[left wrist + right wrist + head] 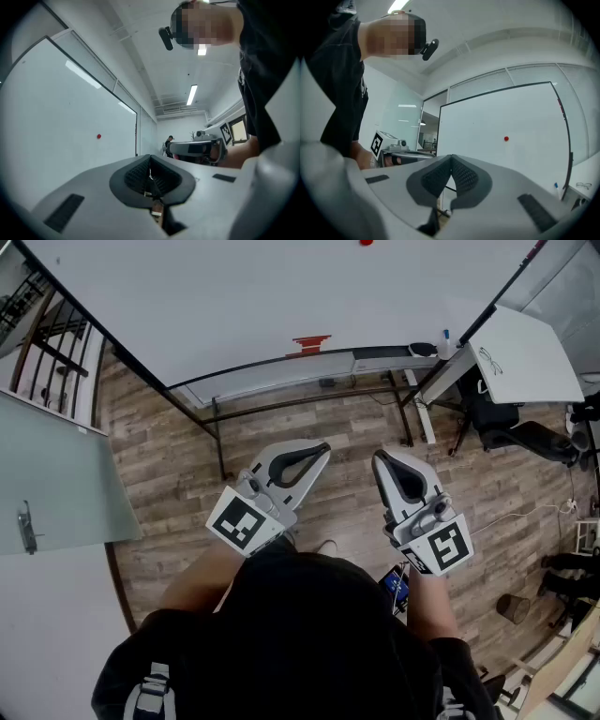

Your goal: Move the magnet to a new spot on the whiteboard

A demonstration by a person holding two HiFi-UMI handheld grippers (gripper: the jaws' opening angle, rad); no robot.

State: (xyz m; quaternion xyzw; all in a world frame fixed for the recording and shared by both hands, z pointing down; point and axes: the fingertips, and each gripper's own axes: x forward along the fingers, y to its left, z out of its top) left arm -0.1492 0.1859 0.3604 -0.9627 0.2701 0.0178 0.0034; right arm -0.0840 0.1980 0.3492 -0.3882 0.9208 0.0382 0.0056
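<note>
The magnet (506, 138) is a small red dot stuck on the whiteboard (487, 122), about midway across it and well above the tray (281, 367), with bare white surface all round it. In the head view it only just shows at the top edge.

You can't reach it from where you stand, because a stretch of wooden floor (328, 432) lies between you and the board. Your left tongs (323, 448) and right tongs (378, 457) are both closed with nothing between the pads. You hold them level and side by side in front of your chest, tips aimed at the board. That looks like a ready pose before the approach, so the task seems barely begun. Whichever tongs you use must open before they can pinch the magnet.

The tray along the board's lower edge carries a red item (311, 341), perhaps an eraser. Below it the stand's dark frame (300, 407) runs low over the floor, so mind your feet as you step in. At the board's right end stands a small blue-topped bottle (443, 341), and beyond it a white counter (534, 371) with a pair of glasses (489, 360) on it. A glass door (56, 474) is on your left. Another person (168, 142) stands far off, not in your path.
</note>
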